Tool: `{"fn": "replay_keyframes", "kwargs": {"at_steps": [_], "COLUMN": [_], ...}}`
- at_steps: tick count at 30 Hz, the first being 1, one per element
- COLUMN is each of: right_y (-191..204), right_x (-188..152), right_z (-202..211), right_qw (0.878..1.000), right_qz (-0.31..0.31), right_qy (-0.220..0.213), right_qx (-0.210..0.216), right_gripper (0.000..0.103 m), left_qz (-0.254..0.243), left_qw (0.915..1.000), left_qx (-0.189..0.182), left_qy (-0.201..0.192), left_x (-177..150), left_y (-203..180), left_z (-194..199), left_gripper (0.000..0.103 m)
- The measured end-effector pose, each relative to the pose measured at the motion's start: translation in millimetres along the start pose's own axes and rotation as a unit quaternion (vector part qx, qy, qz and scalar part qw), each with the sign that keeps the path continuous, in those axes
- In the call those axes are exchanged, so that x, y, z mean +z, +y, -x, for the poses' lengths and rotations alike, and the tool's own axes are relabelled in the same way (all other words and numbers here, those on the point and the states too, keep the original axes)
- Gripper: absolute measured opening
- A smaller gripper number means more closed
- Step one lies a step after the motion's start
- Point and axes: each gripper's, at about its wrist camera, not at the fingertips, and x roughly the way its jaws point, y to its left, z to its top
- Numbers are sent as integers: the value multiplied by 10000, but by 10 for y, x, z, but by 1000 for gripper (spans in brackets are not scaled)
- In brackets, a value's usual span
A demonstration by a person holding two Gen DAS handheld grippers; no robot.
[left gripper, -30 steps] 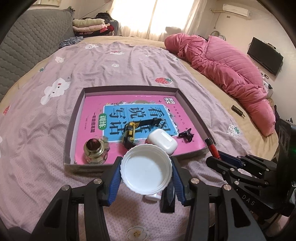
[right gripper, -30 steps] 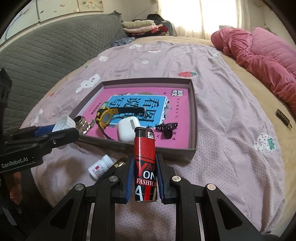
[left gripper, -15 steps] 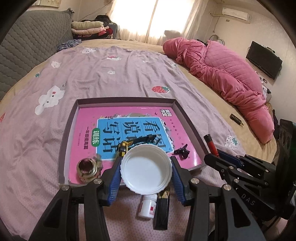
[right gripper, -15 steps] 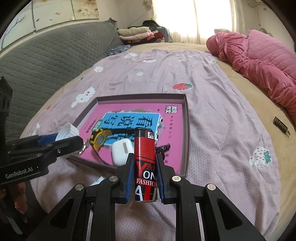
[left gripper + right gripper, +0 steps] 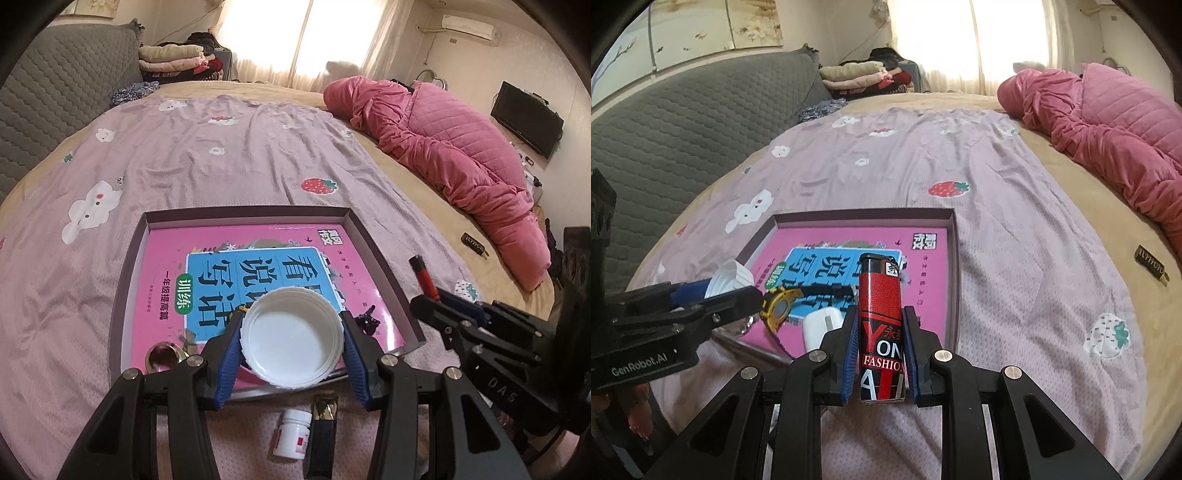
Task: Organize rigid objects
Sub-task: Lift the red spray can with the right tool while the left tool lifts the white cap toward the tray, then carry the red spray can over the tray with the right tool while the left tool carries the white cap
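I take the shallow tray (image 5: 130,280) on the bed (image 5: 240,155) as my reference. The left gripper (image 5: 291,343) pinches a white plastic lid (image 5: 291,341) across its rim, open side facing the camera, and I hold it above the near edge of the tray. The right gripper (image 5: 880,354) is pressed tight on a red lighter (image 5: 881,325), held upright with its black cap up, just in front of the near right part of the tray; in the left wrist view the lighter (image 5: 423,273) shows beside the tray's right wall. Inside the tray lies a pink workbook (image 5: 258,258) covering most of its floor. On the workbook I see a yellow-cased watch (image 5: 779,306) with a black strap, a white earbud case (image 5: 822,326) near the tray's front edge, a small black clip (image 5: 367,319) at the near right corner and a brass-coloured fitting (image 5: 162,358) at the near left corner. Outside the tray, just in front of its near wall, a small white pill bottle (image 5: 293,434) lies on the purple bedsheet (image 5: 1015,258) beside a dark sachet with a gold end (image 5: 323,424). Well to the right of the tray, a small dark packet (image 5: 1150,264) rests on the tan blanket. A pink quilt (image 5: 443,147) lies bunched beyond the tray on the right.
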Motion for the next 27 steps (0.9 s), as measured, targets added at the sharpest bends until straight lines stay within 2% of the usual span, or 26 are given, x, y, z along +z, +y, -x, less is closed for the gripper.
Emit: {"fn": "replay_keyframes", "kwargs": {"at_steps": [12,27], "right_y": [8,68], "right_x": [193,198], "right_z": [-99,-353], "right_qw": [9999,9999], "right_qz": [43,136], "right_qy": [-91,68], "right_qx": [14,69], "right_gripper": [22,23], "left_qz": [121,141], "left_qw": [9999,9997], "left_qx": [54,77], "left_qy": [25,184], "left_x": [84,106], "left_y": [99,148], "left_z": [-104,-304], "left_gripper": [50,50]}}
